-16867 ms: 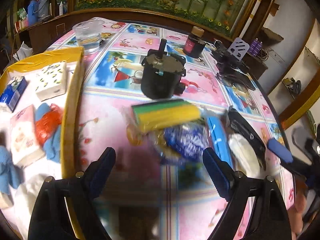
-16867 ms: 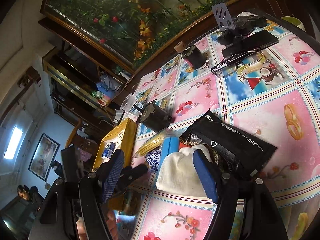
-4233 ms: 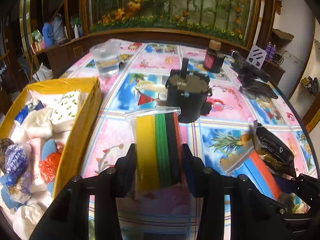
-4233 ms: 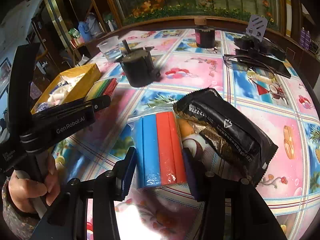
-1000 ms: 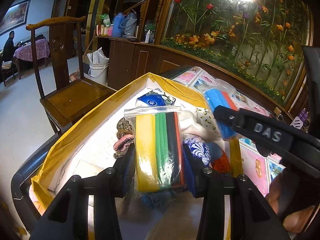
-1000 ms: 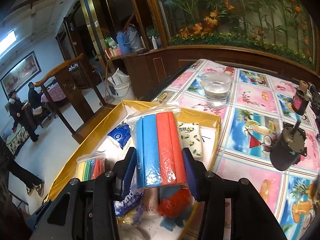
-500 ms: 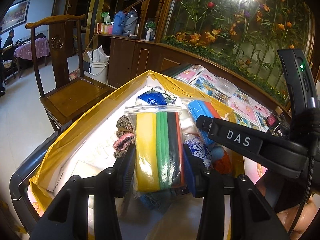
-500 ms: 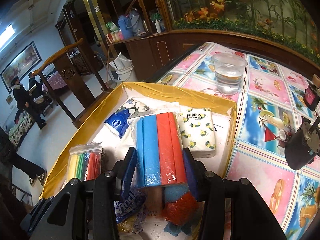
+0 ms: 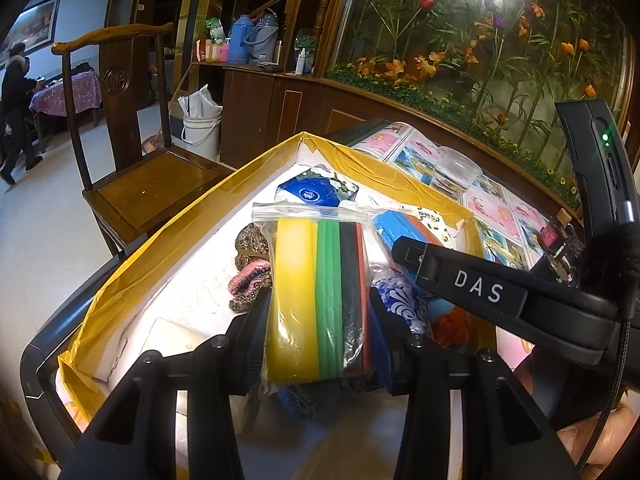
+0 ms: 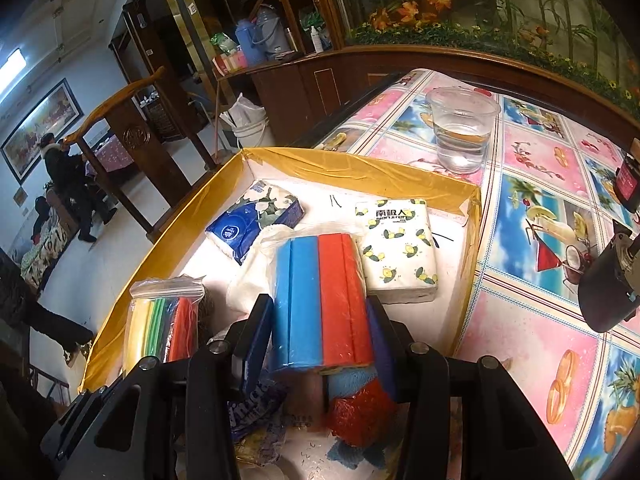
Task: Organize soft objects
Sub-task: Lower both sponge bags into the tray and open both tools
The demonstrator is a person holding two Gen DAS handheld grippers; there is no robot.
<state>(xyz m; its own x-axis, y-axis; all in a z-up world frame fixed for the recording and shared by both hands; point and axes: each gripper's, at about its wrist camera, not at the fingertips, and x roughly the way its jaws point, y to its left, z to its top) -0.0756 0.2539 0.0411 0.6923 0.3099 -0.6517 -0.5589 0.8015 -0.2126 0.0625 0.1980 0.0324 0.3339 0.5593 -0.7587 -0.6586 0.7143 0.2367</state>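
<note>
Left gripper (image 9: 320,312) clamps the yellow-green sponge pack (image 9: 318,300) — right gripper (image 10: 320,322), seemingly, the blue-red one (image 10: 320,300) — above the yellow box (image 10: 360,174).

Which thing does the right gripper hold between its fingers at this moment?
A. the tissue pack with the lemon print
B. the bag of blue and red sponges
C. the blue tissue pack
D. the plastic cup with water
B: in the right wrist view the right gripper is shut on the bag of blue and red sponges, above the yellow-lined box.
</note>
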